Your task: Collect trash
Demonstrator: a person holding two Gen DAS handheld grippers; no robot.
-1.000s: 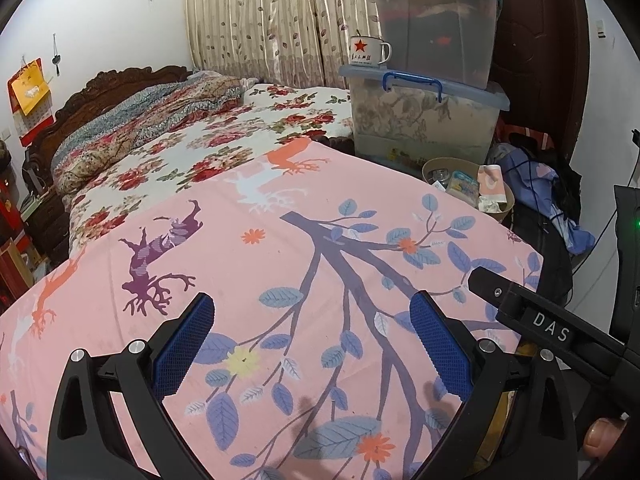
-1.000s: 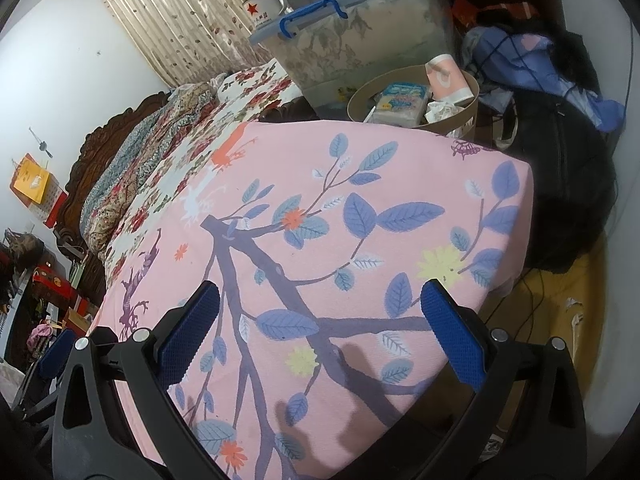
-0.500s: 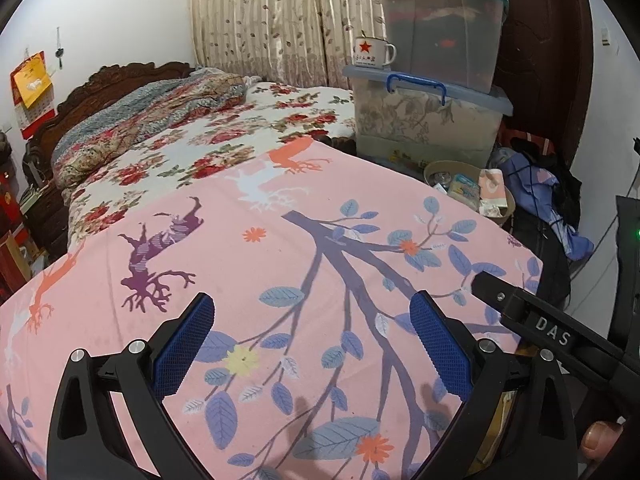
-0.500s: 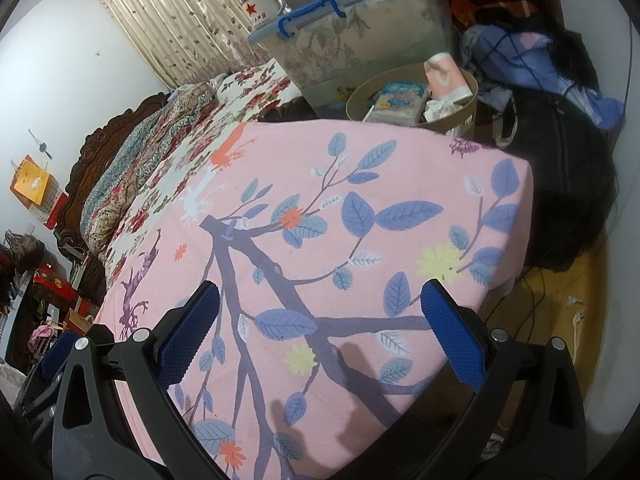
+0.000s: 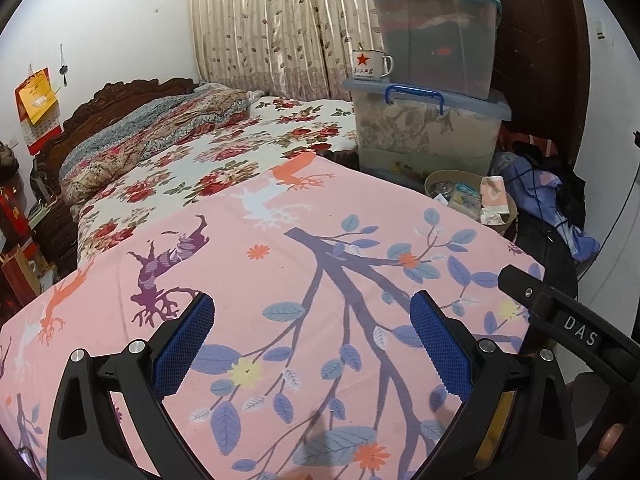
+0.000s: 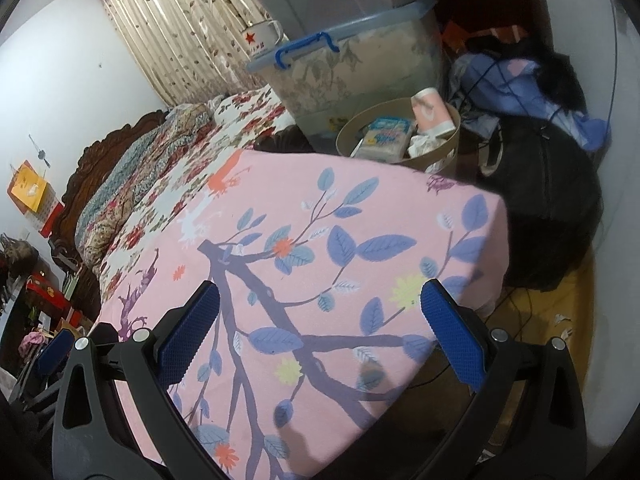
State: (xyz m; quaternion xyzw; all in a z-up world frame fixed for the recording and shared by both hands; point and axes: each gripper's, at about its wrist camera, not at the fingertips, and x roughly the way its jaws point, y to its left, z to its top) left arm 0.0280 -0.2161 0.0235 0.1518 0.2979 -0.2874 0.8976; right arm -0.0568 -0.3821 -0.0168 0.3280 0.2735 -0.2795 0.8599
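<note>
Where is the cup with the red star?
The star cup sits on the lower storage box's lid, left of the upper box, before the curtain.

Pink sheet (image 5: 304, 272) with blue branch, leaf and deer print fills the centre, laid over the bed foot. Floral bedspread (image 5: 224, 152) at 11 o'clock, rolled quilt (image 5: 152, 128) beside a carved dark headboard (image 5: 120, 92). Two clear storage bins stacked at 1 o'clock: upper bin (image 5: 436, 36) on lower bin (image 5: 428, 132) with blue handle. White enamel mug (image 5: 370, 65), red star, sits on the lower lid. Leaf-print curtains (image 5: 280, 28) at 12. Red-and-yellow wall calendar (image 5: 38, 104) at 9. Blue clothing pile (image 6: 520, 84) at 2.
</note>
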